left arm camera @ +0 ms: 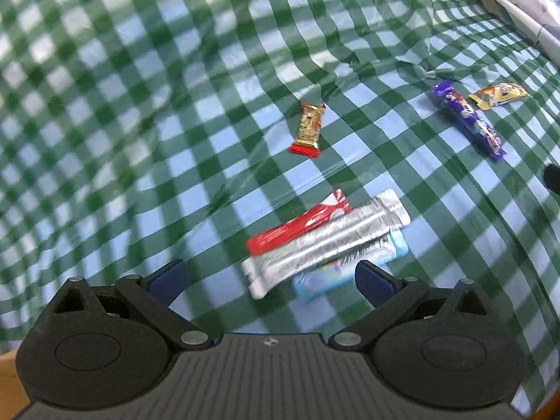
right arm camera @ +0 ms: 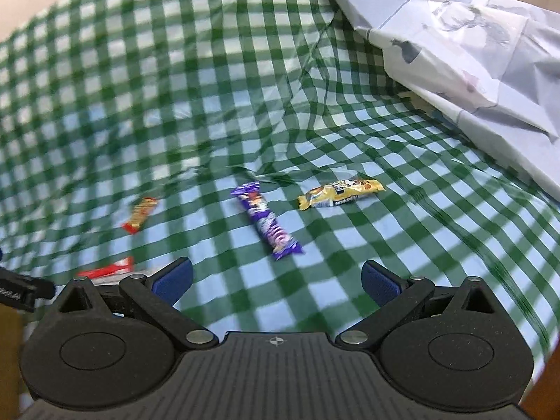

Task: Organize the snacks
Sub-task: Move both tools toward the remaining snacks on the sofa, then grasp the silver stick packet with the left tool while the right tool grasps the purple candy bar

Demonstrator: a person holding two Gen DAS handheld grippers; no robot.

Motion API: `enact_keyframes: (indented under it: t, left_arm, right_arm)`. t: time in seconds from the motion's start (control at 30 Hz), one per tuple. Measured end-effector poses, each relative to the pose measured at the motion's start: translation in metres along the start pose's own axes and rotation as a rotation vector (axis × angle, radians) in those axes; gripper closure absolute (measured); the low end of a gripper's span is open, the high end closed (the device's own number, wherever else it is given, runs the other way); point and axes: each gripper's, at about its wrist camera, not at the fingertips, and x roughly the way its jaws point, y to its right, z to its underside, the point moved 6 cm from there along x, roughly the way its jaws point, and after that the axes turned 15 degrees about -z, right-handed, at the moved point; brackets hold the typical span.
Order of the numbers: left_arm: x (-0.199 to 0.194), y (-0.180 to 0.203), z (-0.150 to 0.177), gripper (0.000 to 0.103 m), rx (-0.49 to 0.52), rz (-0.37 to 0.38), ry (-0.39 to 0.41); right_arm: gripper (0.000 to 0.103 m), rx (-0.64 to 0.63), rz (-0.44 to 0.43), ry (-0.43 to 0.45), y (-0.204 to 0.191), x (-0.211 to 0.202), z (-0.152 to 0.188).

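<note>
Lying in a loose pile just ahead of my left gripper (left arm camera: 269, 278) are three long snacks: a red bar (left arm camera: 297, 226), a silver packet (left arm camera: 325, 241) laid partly over it, and a pale blue packet (left arm camera: 350, 269) under the silver one. My left jaws are standing wide and holding nothing, with the near ends of the silver and blue packets sitting between the blue pads (left arm camera: 372, 283), though I cannot tell whether anything is touching.

Farther out on the green checked cloth (left arm camera: 140, 105) covering the bench, a small gold and red bar (left arm camera: 308, 129) is lying alone. Toward the right side, a purple bar (right arm camera: 267, 225) is lying ahead of my right gripper (right arm camera: 276, 280), and a yellow packet (right arm camera: 341, 192) is resting just beyond it, apart from it. My right jaws are also gaping wide and carrying nothing, well short of the purple bar.

A crumpled pale printed sheet (right arm camera: 472, 52) is covering the bench's far right corner.
</note>
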Motion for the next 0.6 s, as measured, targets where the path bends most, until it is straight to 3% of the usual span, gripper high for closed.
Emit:
enact_keyframes:
  t: [0.23, 0.4, 0.47, 0.5, 0.53, 0.6]
  left_arm:
    - [0.037, 0.031, -0.013, 0.001, 0.071, 0.054, 0.001]
    - [0.043, 0.044, -0.019, 0.004, 0.123, 0.065, 0.018]
    - [0.044, 0.048, -0.02, 0.01, 0.13, 0.073, 0.019]
    - [0.045, 0.05, -0.02, 0.023, 0.13, 0.081, 0.011]
    - [0.047, 0.052, -0.02, 0.045, 0.13, 0.089, -0.006]
    - [0.048, 0.055, -0.017, 0.057, 0.125, 0.092, -0.024]
  right_arm:
    - [0.001, -0.026, -0.012, -0.062, 0.025, 0.087, -0.001]
    - [0.001, -0.071, -0.028, -0.057, 0.028, 0.123, -0.014]
    - [0.001, -0.083, -0.023, -0.054, 0.027, 0.132, -0.018]
    - [0.002, -0.089, -0.015, -0.051, 0.027, 0.135, -0.019]
    - [0.003, -0.102, -0.018, -0.043, 0.026, 0.138, -0.019]
    - [0.02, -0.152, -0.036, -0.059, 0.021, 0.14, -0.015]
